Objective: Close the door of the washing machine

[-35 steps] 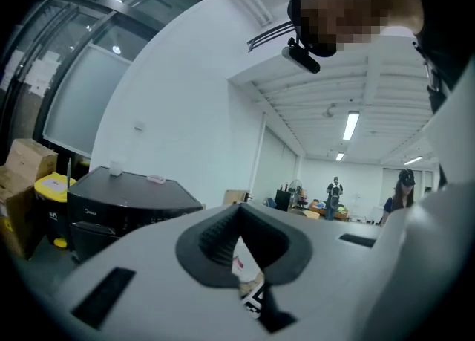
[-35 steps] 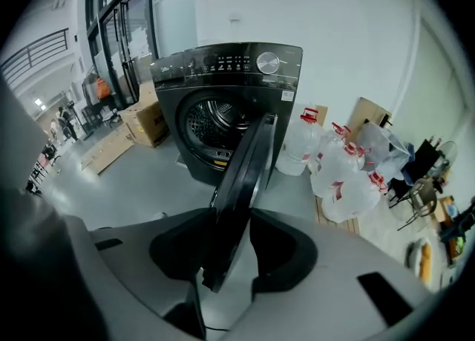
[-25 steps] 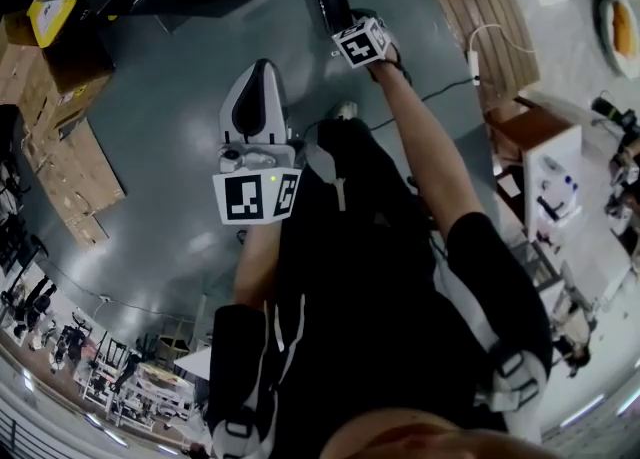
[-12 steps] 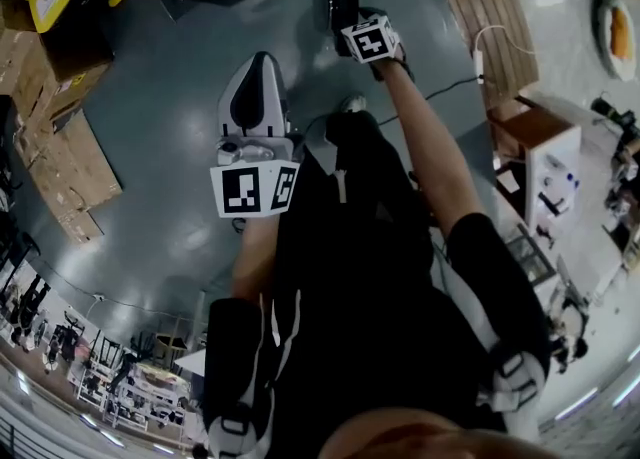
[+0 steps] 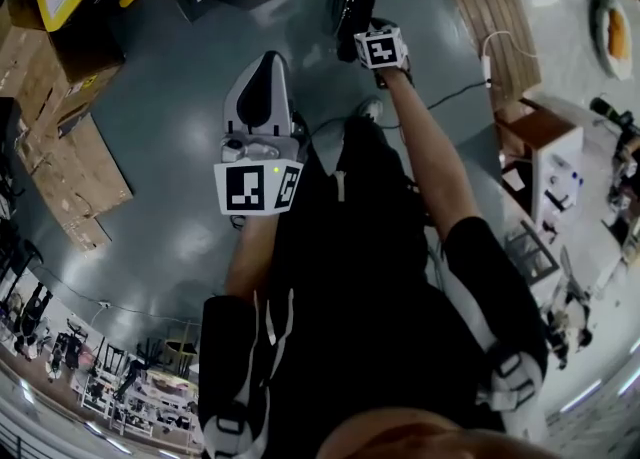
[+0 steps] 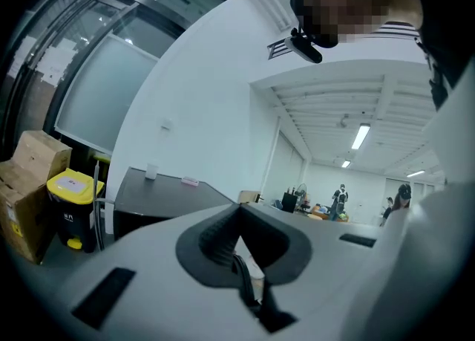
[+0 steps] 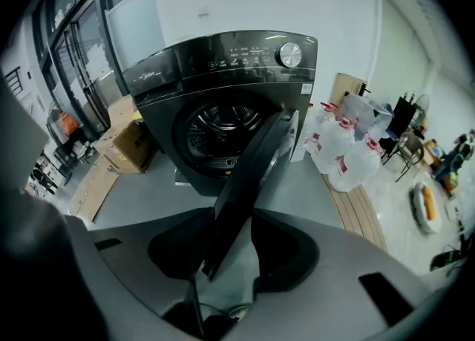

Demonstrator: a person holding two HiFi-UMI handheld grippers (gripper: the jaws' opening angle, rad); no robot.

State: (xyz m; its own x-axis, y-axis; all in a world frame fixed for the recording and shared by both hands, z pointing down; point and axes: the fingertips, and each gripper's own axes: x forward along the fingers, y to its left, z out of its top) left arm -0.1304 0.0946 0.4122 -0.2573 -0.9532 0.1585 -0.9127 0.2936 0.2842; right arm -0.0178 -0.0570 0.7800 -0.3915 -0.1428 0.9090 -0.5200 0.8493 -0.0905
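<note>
The right gripper (image 7: 232, 212) has its jaws clamped on the free edge of the door (image 7: 260, 154), which runs edge-on out of the jaws and away from them. The door stands open, swung well clear of its opening. Straight beyond the jaws is the washing machine (image 7: 159, 120), a dark front-loader, and its drum (image 7: 223, 128) is exposed just left of the door line. On the control panel (image 7: 223, 61) a small light brand mark at the left appears to read "Midea". The rows of white print in the middle of the panel are too small to read. A round knob (image 7: 290, 55) sits at the right end of the panel. Right of the jaws and past the door stand clear water jugs (image 7: 349, 154) with red labels and red caps. Far left of the jaws lie brown cardboard boxes (image 7: 126, 143), closed. The left gripper (image 6: 237, 213) has its jaws together with nothing between them. Beyond them and far to their left stands a yellow bin (image 6: 70, 202) with its lid shut. Its dark label cannot be read. More cardboard boxes (image 6: 30, 183) stand left of the bin.
</note>
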